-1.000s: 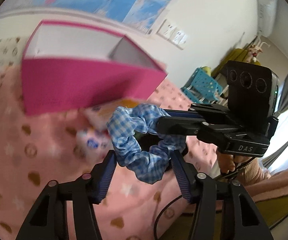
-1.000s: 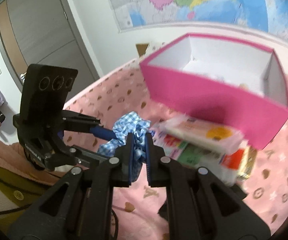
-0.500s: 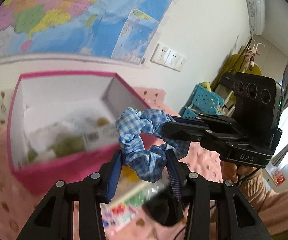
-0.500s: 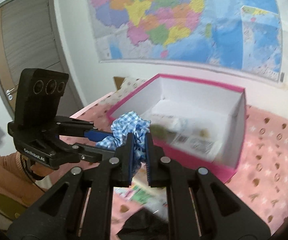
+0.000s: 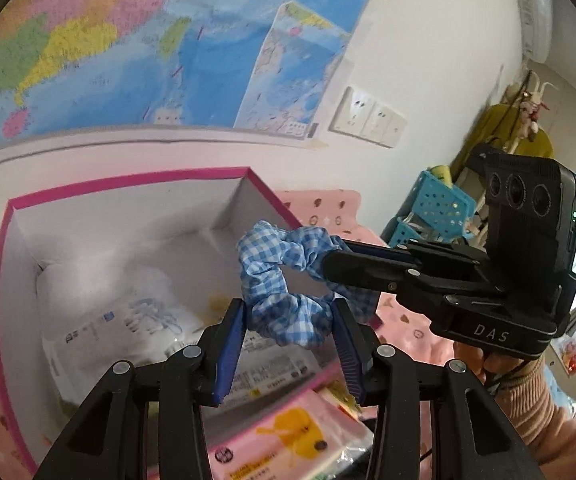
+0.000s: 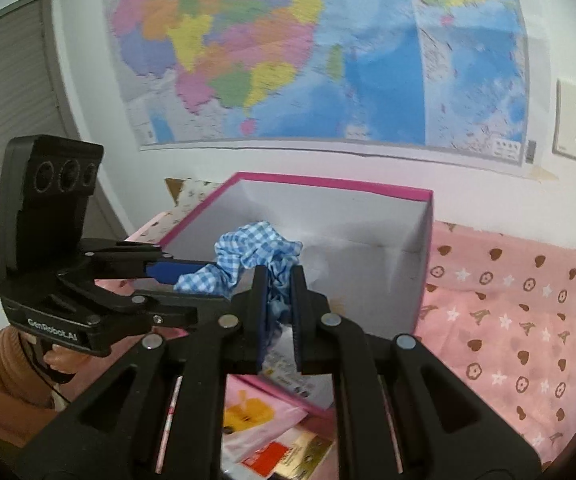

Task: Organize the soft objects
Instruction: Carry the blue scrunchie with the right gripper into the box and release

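While both tongs are hanging above the pink box [image 5: 127, 184], we are gripping one blue gingham scrunchie [image 5: 283, 280] between them. Our left tongs [image 5: 288, 332] are pinching its lower loop across a wide gap; our right tongs [image 6: 277, 292] are pressing nearly together on its other side. Packets are lying inside the box, and a tissue pack [image 5: 288, 436] is sitting just outside it on the pink bedspread [image 6: 508, 300].

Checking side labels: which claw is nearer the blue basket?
Right. The right claw reaches in from the blue basket's side; the left claw sits farther off, at the pink box.
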Available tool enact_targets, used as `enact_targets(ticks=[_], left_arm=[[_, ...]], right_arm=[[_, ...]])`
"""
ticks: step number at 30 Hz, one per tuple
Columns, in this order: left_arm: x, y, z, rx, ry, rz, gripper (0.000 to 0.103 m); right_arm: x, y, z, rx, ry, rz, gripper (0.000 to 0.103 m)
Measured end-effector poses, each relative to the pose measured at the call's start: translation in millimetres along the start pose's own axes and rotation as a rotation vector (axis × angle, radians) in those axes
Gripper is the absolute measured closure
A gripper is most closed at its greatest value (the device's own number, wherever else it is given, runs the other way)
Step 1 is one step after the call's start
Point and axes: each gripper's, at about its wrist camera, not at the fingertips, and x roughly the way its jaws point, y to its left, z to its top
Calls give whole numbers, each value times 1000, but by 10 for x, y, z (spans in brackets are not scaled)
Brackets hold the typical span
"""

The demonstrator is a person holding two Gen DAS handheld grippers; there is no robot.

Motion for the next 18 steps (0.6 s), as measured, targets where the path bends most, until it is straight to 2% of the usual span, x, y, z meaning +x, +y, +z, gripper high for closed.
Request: enact_targets(ticks=[3, 7, 9, 11, 13, 18], left_arm=[[144, 58, 59, -15, 23, 14, 60], [295, 96, 76, -19, 45, 74, 61], [355, 130, 69, -36, 64, 78, 58], [389, 168, 53, -52, 73, 87, 55], [381, 206, 35, -61, 76, 87, 55], [280, 213, -21, -63, 59, 97, 55]], right_arm=[[101, -119, 8, 25, 20, -22, 91], [239, -227, 14, 36, 49, -67, 91], [307, -282, 21, 47, 65, -78, 91], [372, -322, 23, 49, 84, -135, 84], [400, -355, 16, 54, 86, -169, 84], [374, -425, -26, 88, 81, -179, 79]])
